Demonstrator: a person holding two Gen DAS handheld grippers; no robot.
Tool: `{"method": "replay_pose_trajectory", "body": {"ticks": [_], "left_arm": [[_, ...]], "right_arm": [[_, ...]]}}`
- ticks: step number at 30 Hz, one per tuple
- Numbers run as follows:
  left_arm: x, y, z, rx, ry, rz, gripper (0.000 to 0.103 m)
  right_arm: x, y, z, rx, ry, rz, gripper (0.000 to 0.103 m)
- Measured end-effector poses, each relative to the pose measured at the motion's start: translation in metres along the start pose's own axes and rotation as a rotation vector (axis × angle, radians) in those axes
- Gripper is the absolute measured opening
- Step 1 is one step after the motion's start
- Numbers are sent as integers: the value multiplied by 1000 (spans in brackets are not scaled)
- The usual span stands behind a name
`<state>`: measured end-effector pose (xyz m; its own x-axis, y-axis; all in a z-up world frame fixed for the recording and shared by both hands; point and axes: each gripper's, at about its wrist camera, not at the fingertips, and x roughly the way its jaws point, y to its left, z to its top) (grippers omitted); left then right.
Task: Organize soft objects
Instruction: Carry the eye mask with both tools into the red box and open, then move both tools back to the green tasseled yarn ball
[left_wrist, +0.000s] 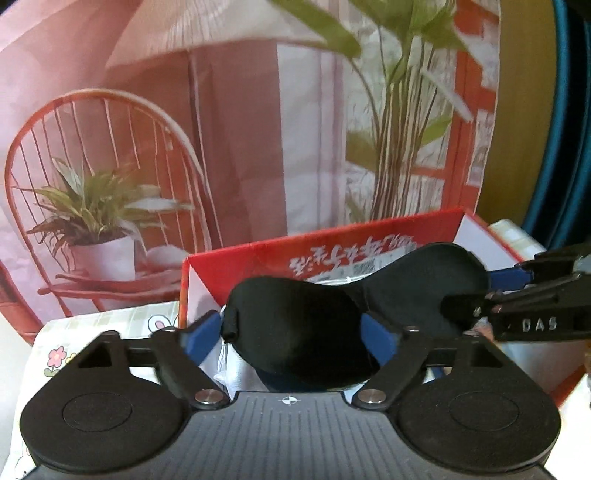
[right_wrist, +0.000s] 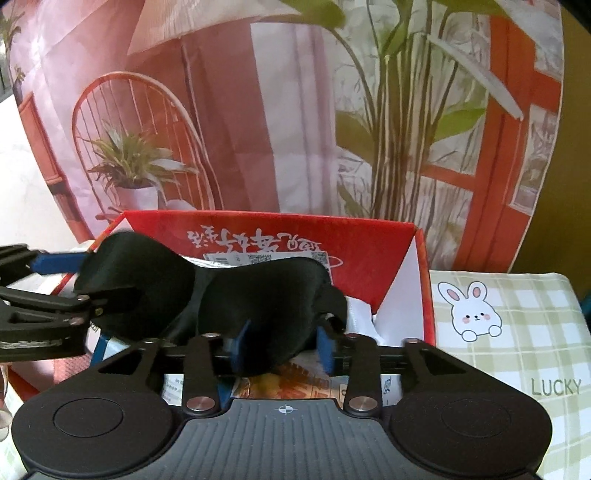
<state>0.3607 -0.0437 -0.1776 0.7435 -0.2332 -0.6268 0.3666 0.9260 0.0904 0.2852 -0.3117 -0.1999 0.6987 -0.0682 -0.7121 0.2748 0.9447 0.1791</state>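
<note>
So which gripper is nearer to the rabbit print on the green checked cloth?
Right. The right gripper is over the red box, just left of the rabbit print; the left gripper is further left, at the black eye mask's far end.

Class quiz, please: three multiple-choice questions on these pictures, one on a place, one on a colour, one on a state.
1. Where is the eye mask? A on a shelf; B over the red box; C on the floor.
2. What colour are the gripper fingers? A blue; B yellow; C green.
3. The red box is: A taped shut; B open on top; C crushed flat.
Key: B, the mask lies across the box's opening; A, blue fingers flank the mask; B, its walls stand around visible contents.
</note>
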Motion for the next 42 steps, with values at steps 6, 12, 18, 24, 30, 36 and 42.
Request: {"method": "replay_pose_trajectory", "body": {"ticks": [6,12,18,24,30,36,42], "left_arm": [[-30,-5,0,-19,-47,3,100],[-69,-6,-11,-69,-107,-24,103],[-109,-9,-17,-75,-195,60,103],[-147,-16,-34,-93,-242,140,103],[-179,-21,-69,-111,-266,214,103],[-199,-32,-108,-68,-257,276,103],[-204,-45,-135,-73,-217,243,103]], "right_arm": [[-29,3,-6,-20,-86,-5,80],[-66,12,-16,-20,-182,4,102],[-96,22,-33,-42,-246,-17,103],[-128,29,-51,-35,-308,-13,103],[-157,30,-75,-16,-326,-2,103],[-179,25,-113,-12,-352,-3,103],[-182,13,-152,43,-321,11,103]]}}
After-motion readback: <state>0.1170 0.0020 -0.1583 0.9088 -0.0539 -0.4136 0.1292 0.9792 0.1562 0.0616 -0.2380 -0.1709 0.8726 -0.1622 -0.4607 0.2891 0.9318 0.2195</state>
